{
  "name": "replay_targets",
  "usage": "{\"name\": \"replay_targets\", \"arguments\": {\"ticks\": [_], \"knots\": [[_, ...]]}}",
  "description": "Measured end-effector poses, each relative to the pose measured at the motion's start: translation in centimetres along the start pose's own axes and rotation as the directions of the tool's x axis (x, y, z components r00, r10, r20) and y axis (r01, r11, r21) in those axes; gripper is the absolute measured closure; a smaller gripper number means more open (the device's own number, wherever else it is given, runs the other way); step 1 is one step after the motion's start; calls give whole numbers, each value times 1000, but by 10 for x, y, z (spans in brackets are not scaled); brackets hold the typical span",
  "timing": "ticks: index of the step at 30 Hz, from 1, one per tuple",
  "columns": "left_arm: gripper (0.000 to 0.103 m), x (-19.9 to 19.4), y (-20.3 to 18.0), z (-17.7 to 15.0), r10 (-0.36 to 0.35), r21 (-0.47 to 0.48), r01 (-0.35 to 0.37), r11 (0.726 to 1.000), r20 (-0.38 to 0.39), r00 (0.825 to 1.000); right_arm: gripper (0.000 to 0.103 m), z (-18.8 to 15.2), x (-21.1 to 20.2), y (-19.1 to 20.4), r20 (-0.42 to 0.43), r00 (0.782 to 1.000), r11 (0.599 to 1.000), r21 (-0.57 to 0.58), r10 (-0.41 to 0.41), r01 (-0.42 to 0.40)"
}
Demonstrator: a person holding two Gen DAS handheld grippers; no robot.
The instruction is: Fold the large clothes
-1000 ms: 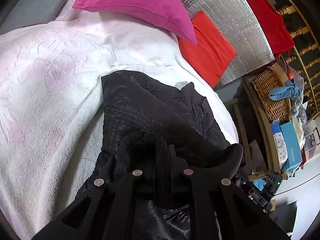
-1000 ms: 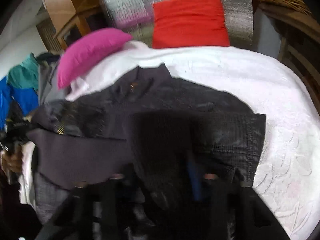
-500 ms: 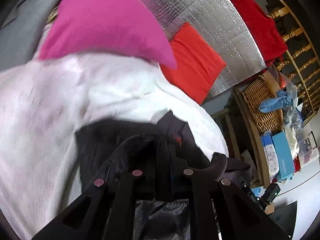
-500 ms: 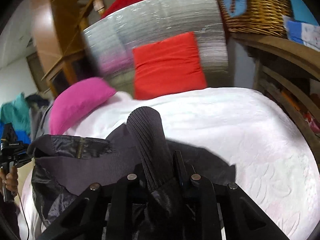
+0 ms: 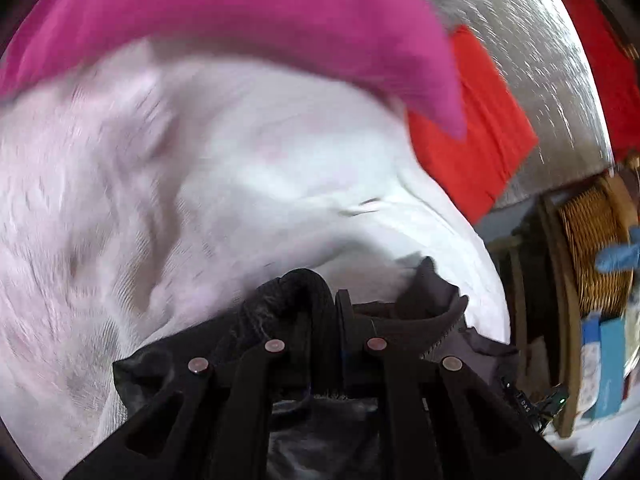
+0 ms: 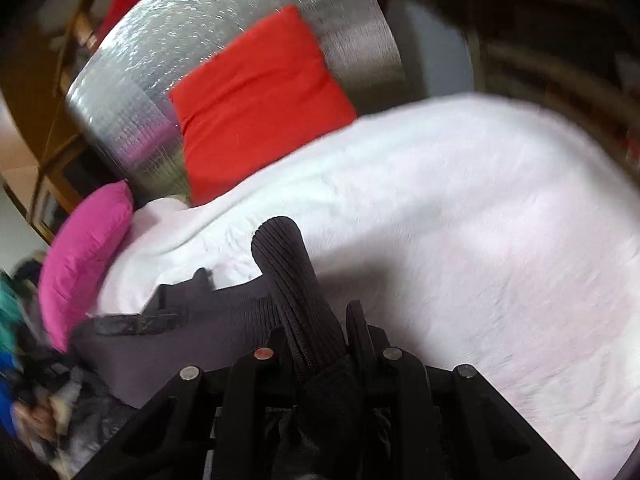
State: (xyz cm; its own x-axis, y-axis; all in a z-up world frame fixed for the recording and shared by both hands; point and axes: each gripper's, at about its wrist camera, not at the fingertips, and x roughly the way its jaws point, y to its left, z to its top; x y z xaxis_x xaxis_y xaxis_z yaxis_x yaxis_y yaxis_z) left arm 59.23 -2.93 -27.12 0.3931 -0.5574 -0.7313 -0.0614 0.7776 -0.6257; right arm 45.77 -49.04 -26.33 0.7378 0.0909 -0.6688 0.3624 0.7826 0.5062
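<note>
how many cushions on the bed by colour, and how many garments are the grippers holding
pink cushion: 1
red cushion: 1
dark jacket, held by both the left gripper and the right gripper: 1
total: 3

1. left hand-held gripper: matte black plastic throughout, built of flat angled struts with open triangular cut-outs near the base.
2. four round silvery pivot pins, faintly pink in the light, sit in a shallow arc across its linkage.
3. right hand-held gripper: the same black strutted frame, four round pins in a matching arc, the inner left one tinted red.
4. no cables or sleeves are visible in either view.
</note>
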Motion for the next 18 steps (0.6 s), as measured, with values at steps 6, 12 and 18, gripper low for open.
{"name": "replay_targets", "arguments": {"ticks": [6,12,18], "knots": [[88,-21,10,-10,-44,-20,45,999,65,997,25,-2,-39,-28,87,987,965,213,137,-153],[42,-99,10,-32,-28,9,27,1000,192,981,25,-31,-108,-25,113,986,981,143,119,-135],[32,-159,41,-101,61,-2,-62,998,219,974,25,-72,-159,-36,93,991,978,180,92,-108]]}}
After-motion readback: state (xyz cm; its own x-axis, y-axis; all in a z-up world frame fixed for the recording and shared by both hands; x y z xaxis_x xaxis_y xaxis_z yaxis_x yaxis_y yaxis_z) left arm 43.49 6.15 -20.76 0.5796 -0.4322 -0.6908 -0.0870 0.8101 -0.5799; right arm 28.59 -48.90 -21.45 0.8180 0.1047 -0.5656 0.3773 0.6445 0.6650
